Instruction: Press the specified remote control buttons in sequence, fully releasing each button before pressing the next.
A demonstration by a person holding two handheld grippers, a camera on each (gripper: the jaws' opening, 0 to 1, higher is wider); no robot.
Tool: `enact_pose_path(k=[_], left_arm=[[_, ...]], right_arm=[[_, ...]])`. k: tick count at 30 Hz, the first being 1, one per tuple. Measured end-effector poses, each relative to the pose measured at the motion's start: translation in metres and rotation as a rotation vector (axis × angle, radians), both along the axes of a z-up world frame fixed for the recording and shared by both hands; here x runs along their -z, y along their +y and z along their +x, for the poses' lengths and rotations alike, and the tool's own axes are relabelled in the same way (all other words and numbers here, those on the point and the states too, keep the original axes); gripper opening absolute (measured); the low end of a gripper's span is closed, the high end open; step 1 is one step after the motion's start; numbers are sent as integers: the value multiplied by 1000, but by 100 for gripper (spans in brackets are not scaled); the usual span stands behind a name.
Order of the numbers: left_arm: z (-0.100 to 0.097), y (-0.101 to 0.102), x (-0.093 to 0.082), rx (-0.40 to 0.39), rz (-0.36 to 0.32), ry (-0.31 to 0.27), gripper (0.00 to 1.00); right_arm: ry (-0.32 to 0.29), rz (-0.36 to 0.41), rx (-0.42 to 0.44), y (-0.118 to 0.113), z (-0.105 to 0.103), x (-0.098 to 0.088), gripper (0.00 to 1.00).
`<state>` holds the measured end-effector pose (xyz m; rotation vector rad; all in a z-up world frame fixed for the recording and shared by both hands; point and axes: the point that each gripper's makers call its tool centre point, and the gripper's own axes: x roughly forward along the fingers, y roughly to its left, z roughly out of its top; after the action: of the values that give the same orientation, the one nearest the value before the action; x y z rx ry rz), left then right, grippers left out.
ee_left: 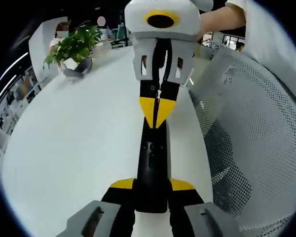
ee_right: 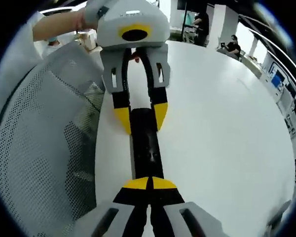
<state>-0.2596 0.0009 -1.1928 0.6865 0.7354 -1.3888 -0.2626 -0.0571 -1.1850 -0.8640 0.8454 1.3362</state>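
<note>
We have the remote (ee_left: 151, 163) lying lengthwise on the white table (ee_left: 79, 148), close to the table edge beside a mesh chair (ee_left: 256, 128). Our left gripper (ee_left: 152, 190) has its jaws spread around the near end of the remote, clasping its two long sides. In the right gripper view the same gripper (ee_right: 140, 116) shows at the far end, jaws parted to the width of the remote (ee_right: 147, 148). Our right gripper (ee_right: 149, 183) has its jaws brought together, yellow tips touching, resting on or just above the top face of the remote; from the left gripper view its closed tips (ee_left: 157, 112) come to a point over the far end. We judge the remote light, stiff and smooth, likely to slide or pivot under a press, so the side hold is the right place: firm on the edges, clear of the buttons. The buttons are too dark to tell apart. A plant (ee_left: 75, 47) stands well away.
</note>
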Motion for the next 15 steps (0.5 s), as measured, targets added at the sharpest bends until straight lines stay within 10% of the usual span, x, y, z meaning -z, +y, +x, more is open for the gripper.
enact_pose_path(k=[15], left_arm=[[0, 0, 1, -2, -3, 1, 24]], right_arm=[[30, 146, 65, -1, 3, -7, 2]])
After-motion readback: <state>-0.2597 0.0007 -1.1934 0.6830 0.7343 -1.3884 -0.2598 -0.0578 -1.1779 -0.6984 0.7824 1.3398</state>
